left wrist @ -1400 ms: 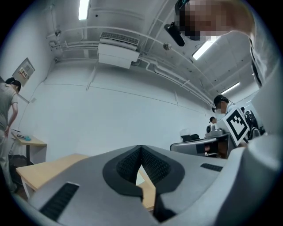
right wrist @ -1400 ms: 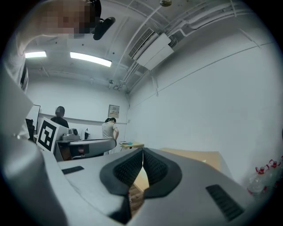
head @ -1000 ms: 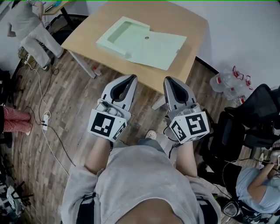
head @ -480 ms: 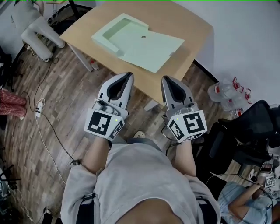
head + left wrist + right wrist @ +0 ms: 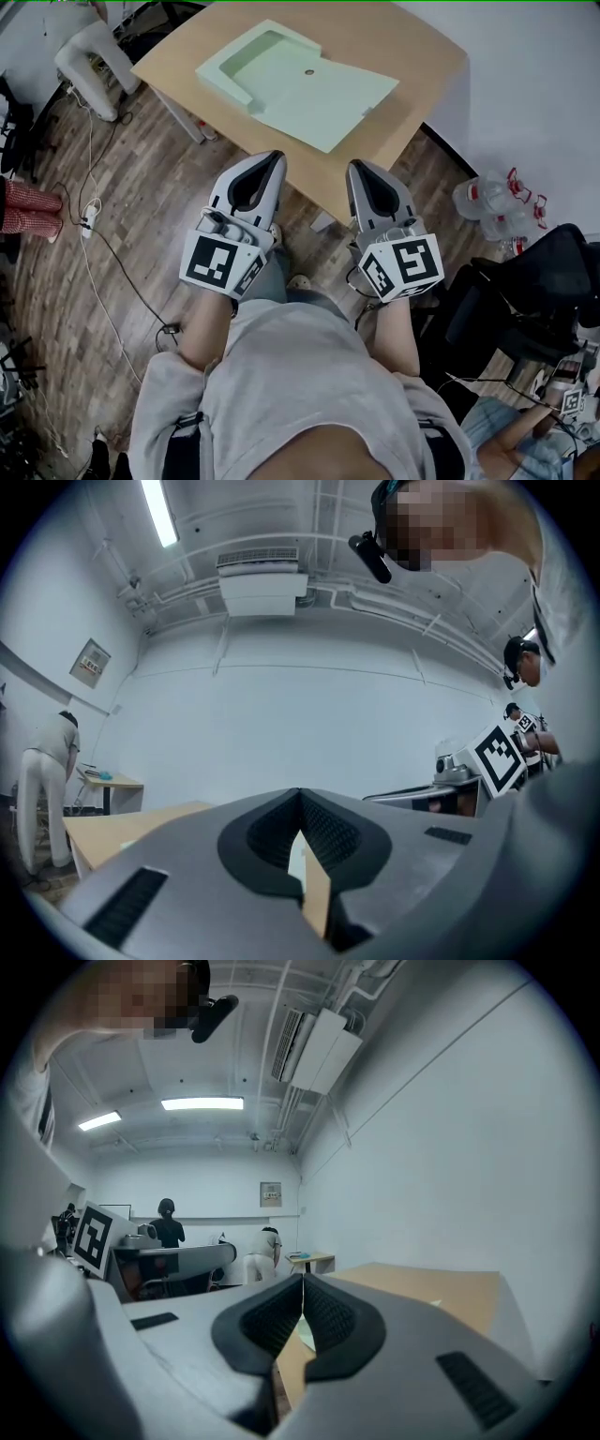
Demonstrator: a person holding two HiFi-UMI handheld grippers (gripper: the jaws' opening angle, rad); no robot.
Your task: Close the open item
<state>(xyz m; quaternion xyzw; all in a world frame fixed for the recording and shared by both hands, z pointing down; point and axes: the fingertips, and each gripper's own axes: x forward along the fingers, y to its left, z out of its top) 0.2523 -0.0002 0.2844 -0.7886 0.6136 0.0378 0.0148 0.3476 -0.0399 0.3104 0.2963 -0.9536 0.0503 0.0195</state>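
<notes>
Head view steeply down; both gripper views level, low, sharing table (image 5: 422, 56).

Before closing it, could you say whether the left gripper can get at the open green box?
Probably yes: nothing stands between the left gripper and the green box, which lies open further in on the table.

On the head view the counter (image 5: 412, 66) runs off the top edge, so I can't see its far side. The dark spot (image 5: 307, 71) on the pale green case (image 5: 328, 103) is too small for me to identify. My hands are hidden under the left tool (image 5: 266, 161) and right tool (image 5: 362, 171). In the left gripper view that tool's body blocks nearly all the counter. Only a sliver of wood shows. One person (image 5: 89, 47) at upper left and another person (image 5: 511, 441) at lower right are cut off by the edges.
</notes>
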